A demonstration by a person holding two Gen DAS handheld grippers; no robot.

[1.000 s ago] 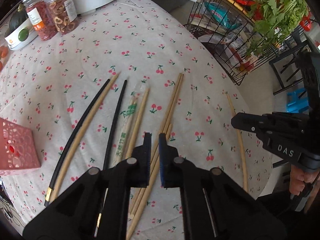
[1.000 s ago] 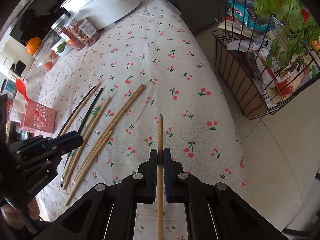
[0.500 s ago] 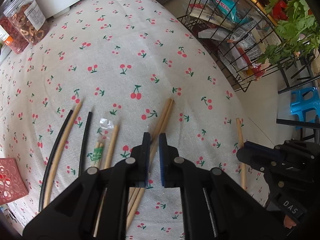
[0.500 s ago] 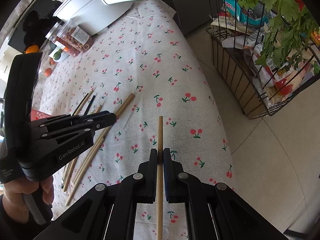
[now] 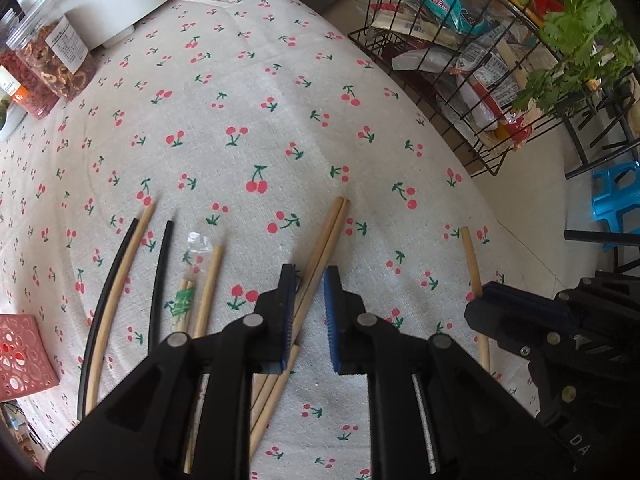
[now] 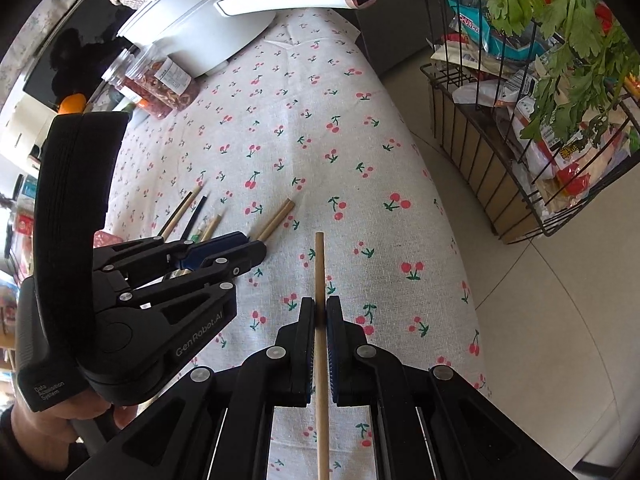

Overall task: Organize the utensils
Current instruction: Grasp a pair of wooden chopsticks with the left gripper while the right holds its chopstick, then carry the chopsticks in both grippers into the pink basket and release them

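Chopsticks lie loose on the cherry-print counter (image 5: 256, 92), so the sorting looks barely begun: nothing is gathered into a holder yet. From the left in the left wrist view: a pink perforated box (image 5: 18, 356) at the counter's edge (perhaps the holder, though I cannot tell), then two black chopsticks (image 5: 160, 276) with a pale wooden one (image 5: 120, 292) between them, a pair in a clear wrapper (image 5: 185, 292) beside another wooden stick (image 5: 208, 292), and a touching bamboo pair (image 5: 326, 240). The left tongs (image 5: 308, 312) hang over that pair, jaws opening, the sticks running between them but the pads not pressing. Farther right, the right tongs (image 6: 318, 344) are pinching a single wooden chopstick (image 6: 320, 264), which points up the counter.

Left to do: nearly everything, by my reading. Jars (image 5: 60, 60) and a white cooker (image 6: 208, 28) stand well apart at the far end; a wire rack (image 6: 500, 176) stands off the counter's right edge. Nothing blocks the sticks, though the two tongs work close together.
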